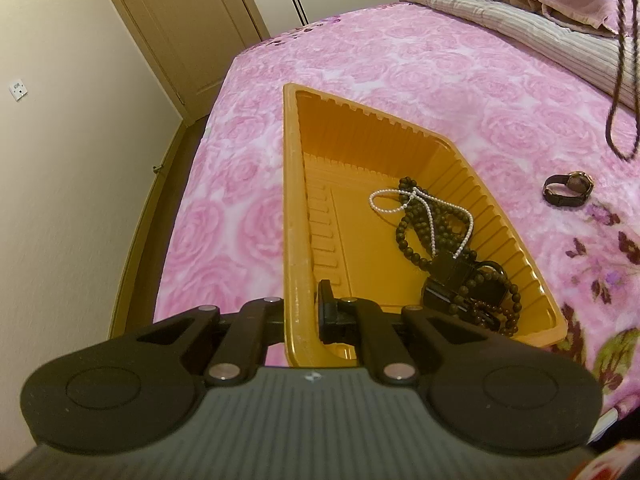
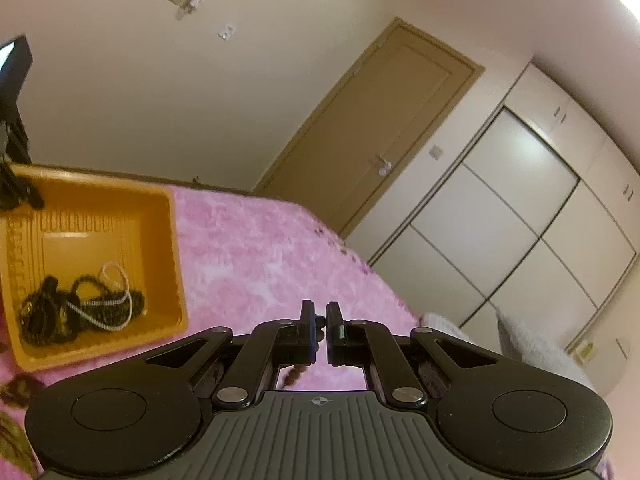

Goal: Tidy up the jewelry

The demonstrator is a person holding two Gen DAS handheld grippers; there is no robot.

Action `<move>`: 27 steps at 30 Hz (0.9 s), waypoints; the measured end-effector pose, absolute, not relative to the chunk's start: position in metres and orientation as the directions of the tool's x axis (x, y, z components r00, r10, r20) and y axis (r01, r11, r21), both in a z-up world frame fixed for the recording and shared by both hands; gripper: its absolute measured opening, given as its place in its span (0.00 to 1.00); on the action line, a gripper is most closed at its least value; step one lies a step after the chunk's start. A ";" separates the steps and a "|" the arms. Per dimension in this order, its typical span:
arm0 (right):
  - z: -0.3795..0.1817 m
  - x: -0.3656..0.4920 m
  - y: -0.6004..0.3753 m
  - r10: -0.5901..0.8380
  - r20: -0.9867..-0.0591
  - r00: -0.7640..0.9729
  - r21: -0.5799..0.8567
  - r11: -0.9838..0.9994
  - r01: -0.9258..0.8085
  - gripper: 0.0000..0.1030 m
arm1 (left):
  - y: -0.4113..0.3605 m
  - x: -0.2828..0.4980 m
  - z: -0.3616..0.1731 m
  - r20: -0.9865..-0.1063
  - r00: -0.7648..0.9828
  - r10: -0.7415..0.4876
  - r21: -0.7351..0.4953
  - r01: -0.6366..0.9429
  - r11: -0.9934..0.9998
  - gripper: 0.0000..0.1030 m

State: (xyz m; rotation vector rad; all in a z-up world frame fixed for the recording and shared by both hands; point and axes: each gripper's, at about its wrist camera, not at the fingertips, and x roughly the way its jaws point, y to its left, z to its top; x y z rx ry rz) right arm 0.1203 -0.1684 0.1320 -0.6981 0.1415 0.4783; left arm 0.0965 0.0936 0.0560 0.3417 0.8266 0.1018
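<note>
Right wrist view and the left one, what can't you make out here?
- Right wrist view: beaded strand between the right gripper pads; its length hidden by the body.
- Left wrist view: left gripper outer finger hidden behind tray rim.
- Wristwatch: dial too small.

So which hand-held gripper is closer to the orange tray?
Left. The left hand-held gripper is shut on the tray rim at its near corner. The right hand-held gripper is off beside the tray over the pink blanket, pinching a brown bead strand.
</note>
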 end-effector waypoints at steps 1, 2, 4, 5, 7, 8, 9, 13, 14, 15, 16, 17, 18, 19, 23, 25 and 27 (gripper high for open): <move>0.136 0.120 -0.168 0.383 -0.277 0.881 -0.588 0.658 -0.470 0.05 | 0.093 0.097 0.056 -0.703 0.676 0.220 0.336 0.043 0.941 0.06; 0.141 0.120 -0.166 0.392 -0.273 0.879 -0.592 0.652 -0.474 0.05 | 0.093 0.097 0.056 -0.703 0.676 0.220 0.336 0.044 0.941 0.06; 0.147 0.119 -0.163 0.408 -0.273 0.871 -0.592 0.642 -0.487 0.05 | 0.093 0.097 0.056 -0.703 0.677 0.219 0.336 0.045 0.941 0.06; 0.150 0.119 -0.161 0.421 -0.274 0.865 -0.591 0.635 -0.497 0.04 | 0.093 0.097 0.057 -0.703 0.677 0.218 0.335 0.045 0.941 0.06; 0.154 0.118 -0.156 0.441 -0.274 0.855 -0.594 0.621 -0.511 0.00 | 0.094 0.097 0.057 -0.703 0.677 0.218 0.335 0.045 0.941 0.06; 0.156 0.117 -0.153 0.455 -0.271 0.848 -0.593 0.615 -0.519 0.00 | 0.093 0.097 0.057 -0.703 0.677 0.218 0.335 0.045 0.941 0.06; 0.159 0.117 -0.151 0.468 -0.272 0.841 -0.587 0.612 -0.530 0.00 | 0.093 0.097 0.057 -0.703 0.677 0.218 0.335 0.045 0.941 0.06; 0.167 0.119 -0.133 0.517 -0.272 0.811 -0.585 0.581 -0.566 0.00 | 0.092 0.097 0.057 -0.702 0.679 0.217 0.335 0.045 0.941 0.06; 0.167 0.119 -0.128 0.528 -0.273 0.804 -0.586 0.571 -0.574 0.00 | 0.093 0.096 0.057 -0.702 0.679 0.215 0.333 0.045 0.942 0.06; 0.166 0.119 -0.125 0.535 -0.278 0.798 -0.586 0.563 -0.583 0.00 | 0.092 0.097 0.057 -0.702 0.679 0.215 0.332 0.045 0.942 0.06; 0.165 0.120 -0.122 0.540 -0.285 0.792 -0.584 0.557 -0.590 0.00 | 0.092 0.097 0.057 -0.702 0.679 0.215 0.332 0.045 0.942 0.06; 0.163 0.121 -0.120 0.543 -0.291 0.788 -0.580 0.555 -0.596 0.00 | 0.092 0.097 0.057 -0.702 0.678 0.217 0.333 0.043 0.942 0.06; 0.160 0.123 -0.119 0.544 -0.300 0.784 -0.570 0.557 -0.604 0.00 | 0.092 0.097 0.057 -0.702 0.679 0.218 0.334 0.043 0.942 0.06; 0.155 0.126 -0.121 0.544 -0.320 0.775 -0.552 0.558 -0.620 0.00 | 0.092 0.097 0.057 -0.701 0.678 0.220 0.336 0.043 0.941 0.06; 0.126 0.139 -0.127 0.540 -0.426 0.726 -0.425 0.589 -0.687 0.00 | 0.092 0.097 0.057 -0.701 0.679 0.219 0.334 0.042 0.942 0.06; 0.102 0.146 -0.134 0.530 -0.478 0.700 -0.347 0.618 -0.705 0.00 | 0.093 0.097 0.056 -0.702 0.678 0.218 0.334 0.042 0.942 0.06; 0.076 0.156 -0.141 0.505 -0.538 0.675 -0.276 0.651 -0.707 0.01 | 0.092 0.097 0.057 -0.702 0.678 0.218 0.333 0.042 0.942 0.06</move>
